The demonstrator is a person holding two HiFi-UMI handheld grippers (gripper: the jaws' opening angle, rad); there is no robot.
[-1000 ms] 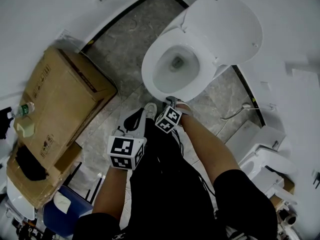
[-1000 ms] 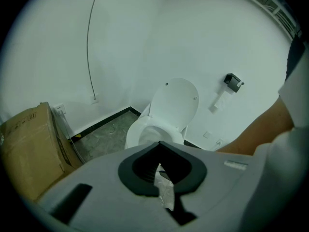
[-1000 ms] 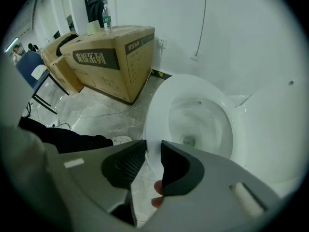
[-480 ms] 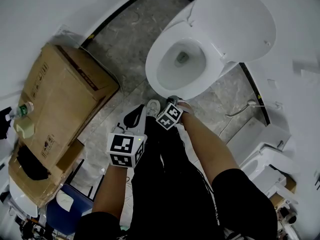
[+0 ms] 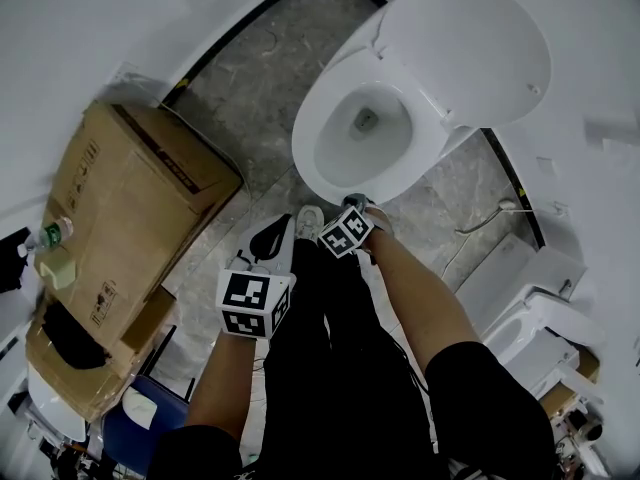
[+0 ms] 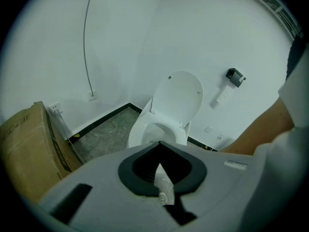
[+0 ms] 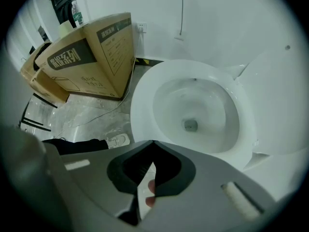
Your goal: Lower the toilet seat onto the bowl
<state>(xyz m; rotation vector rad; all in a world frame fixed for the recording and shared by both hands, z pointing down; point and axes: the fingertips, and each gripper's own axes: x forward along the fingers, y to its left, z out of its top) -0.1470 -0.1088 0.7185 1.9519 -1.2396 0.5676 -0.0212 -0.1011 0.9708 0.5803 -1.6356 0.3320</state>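
White toilet bowl [image 5: 303, 148], lid [image 5: 465, 48] raised; left hand-held gripper [image 6: 159, 144], right hand-held gripper [image 7: 153, 143] both clenched, empty.

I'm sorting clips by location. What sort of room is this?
Most likely a toilet room, perhaps unfinished or used for storage. There is a white toilet, what looks like a wall-mounted paper holder, and large cardboard boxes standing on the stone-patterned floor.
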